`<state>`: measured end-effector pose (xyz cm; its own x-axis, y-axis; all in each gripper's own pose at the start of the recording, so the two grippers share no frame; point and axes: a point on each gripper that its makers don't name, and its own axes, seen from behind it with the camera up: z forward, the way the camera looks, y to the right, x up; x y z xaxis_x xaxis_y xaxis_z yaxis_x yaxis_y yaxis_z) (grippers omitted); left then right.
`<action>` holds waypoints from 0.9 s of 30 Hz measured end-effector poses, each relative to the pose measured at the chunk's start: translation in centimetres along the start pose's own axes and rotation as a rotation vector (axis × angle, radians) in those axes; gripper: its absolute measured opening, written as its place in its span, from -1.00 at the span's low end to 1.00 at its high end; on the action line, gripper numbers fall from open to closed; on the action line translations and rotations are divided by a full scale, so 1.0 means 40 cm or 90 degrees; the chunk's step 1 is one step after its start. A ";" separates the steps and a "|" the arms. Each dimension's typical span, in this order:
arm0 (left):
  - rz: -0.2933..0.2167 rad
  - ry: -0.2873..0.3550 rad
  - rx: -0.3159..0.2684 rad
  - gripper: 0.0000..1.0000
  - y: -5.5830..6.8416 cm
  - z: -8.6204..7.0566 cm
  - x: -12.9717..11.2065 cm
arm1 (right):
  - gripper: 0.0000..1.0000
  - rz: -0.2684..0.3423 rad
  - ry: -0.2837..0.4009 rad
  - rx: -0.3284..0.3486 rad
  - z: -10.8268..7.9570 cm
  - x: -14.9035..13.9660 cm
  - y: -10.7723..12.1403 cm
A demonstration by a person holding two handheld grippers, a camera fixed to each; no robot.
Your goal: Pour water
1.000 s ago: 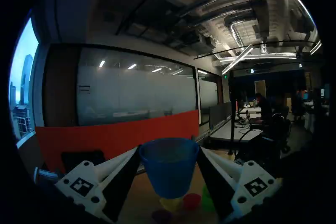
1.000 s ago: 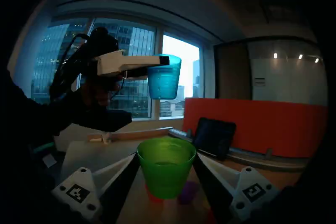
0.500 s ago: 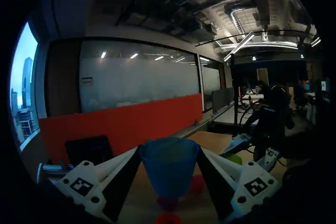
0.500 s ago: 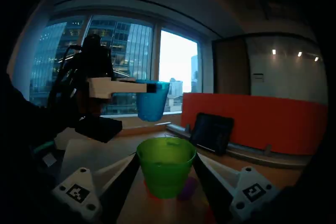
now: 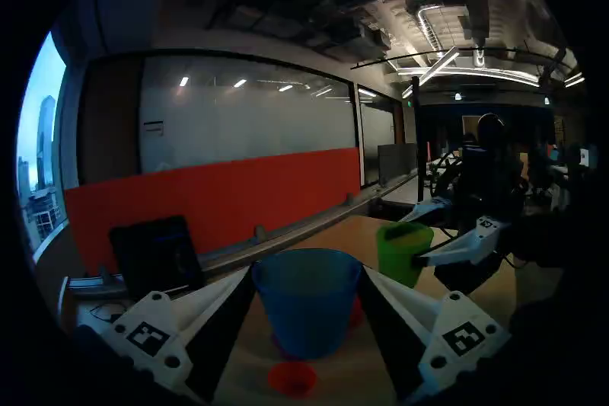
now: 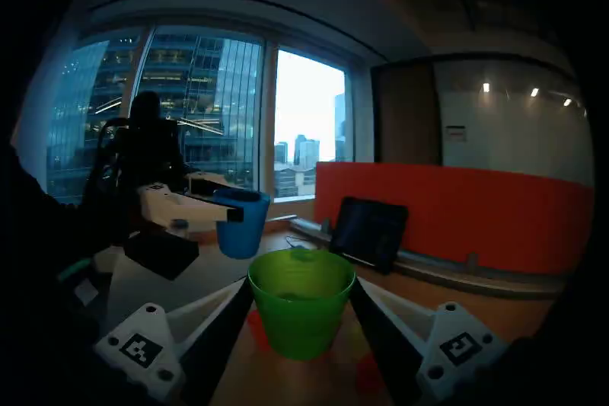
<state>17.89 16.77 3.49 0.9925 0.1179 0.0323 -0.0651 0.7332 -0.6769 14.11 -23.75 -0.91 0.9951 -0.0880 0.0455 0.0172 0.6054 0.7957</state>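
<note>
Above tabletop [image 5: 342, 232]: left gripper [image 5: 306, 270] clamped on upright blue cup [image 5: 307, 311]; right gripper [image 6: 302, 278] clamped on green cup [image 5: 402, 247], two o'clock of blue.

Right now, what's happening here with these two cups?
A person holds a claw in each hand. The left claw is clamped on a blue cup, and the right claw is clamped on a green cup. Both cups are upright and held over the wooden table, with a gap between them, so nothing is pouring at this moment. A small red cup sits on the table below the blue one.
</note>
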 end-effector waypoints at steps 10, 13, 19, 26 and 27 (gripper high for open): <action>-0.005 -0.032 -0.022 0.78 0.046 0.000 -0.084 | 0.82 0.010 -0.023 -0.008 -0.027 -0.025 0.023; -0.001 -0.043 -0.028 0.78 0.057 0.003 -0.106 | 0.81 0.010 -0.032 -0.006 -0.032 -0.034 0.027; 0.000 -0.065 -0.040 0.79 0.073 0.010 -0.147 | 0.82 0.003 -0.053 -0.003 -0.042 -0.053 0.034; 0.007 -0.092 -0.052 0.79 0.088 0.019 -0.193 | 0.82 -0.005 -0.091 0.009 -0.059 -0.090 0.037; 0.009 -0.097 -0.054 0.79 0.091 0.021 -0.201 | 0.82 -0.007 -0.098 0.010 -0.061 -0.098 0.038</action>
<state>9.59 19.07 1.38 0.9639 0.2332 0.1285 -0.0641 0.6719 -0.7379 10.48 -20.54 -1.35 0.9680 -0.2157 0.1281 0.0252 0.5915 0.8059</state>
